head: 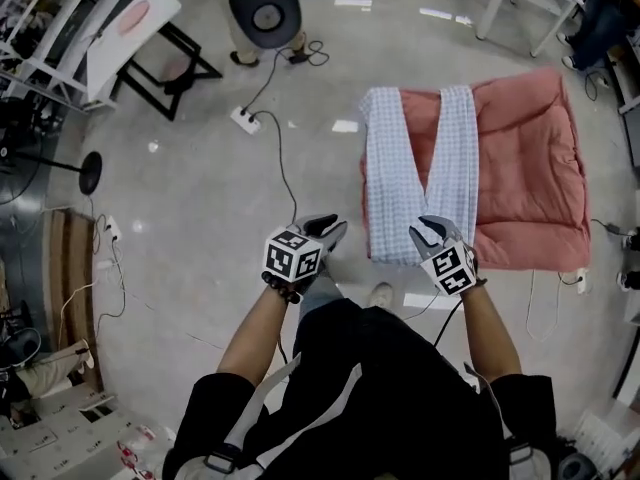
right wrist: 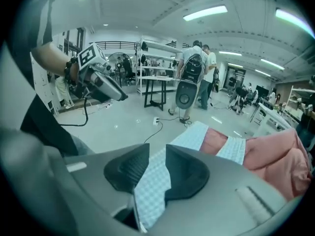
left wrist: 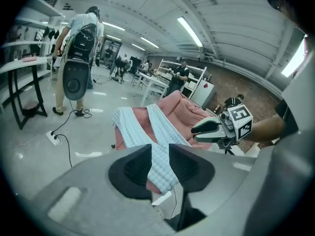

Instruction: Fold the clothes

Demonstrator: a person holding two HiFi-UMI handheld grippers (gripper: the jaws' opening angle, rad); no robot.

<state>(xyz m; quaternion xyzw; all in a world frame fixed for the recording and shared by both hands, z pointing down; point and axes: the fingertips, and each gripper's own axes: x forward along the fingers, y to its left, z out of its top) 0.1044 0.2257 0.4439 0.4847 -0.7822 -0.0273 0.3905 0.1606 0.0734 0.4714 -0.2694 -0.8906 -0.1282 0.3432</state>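
Note:
Light blue checked trousers lie in a V on a pink quilt spread on the floor. My right gripper is at the quilt's near edge, where the two legs meet. In the right gripper view it is shut on the trousers, whose cloth runs from between the jaws out to the quilt. My left gripper hangs over bare floor just left of the quilt. Its jaws stand a little apart with nothing between them; the trousers show beyond the gap.
A power strip with a black cable lies on the floor left of the quilt. A black round-backed chair and a white table stand further off. White table legs rise beyond the quilt. A person stands by the chair.

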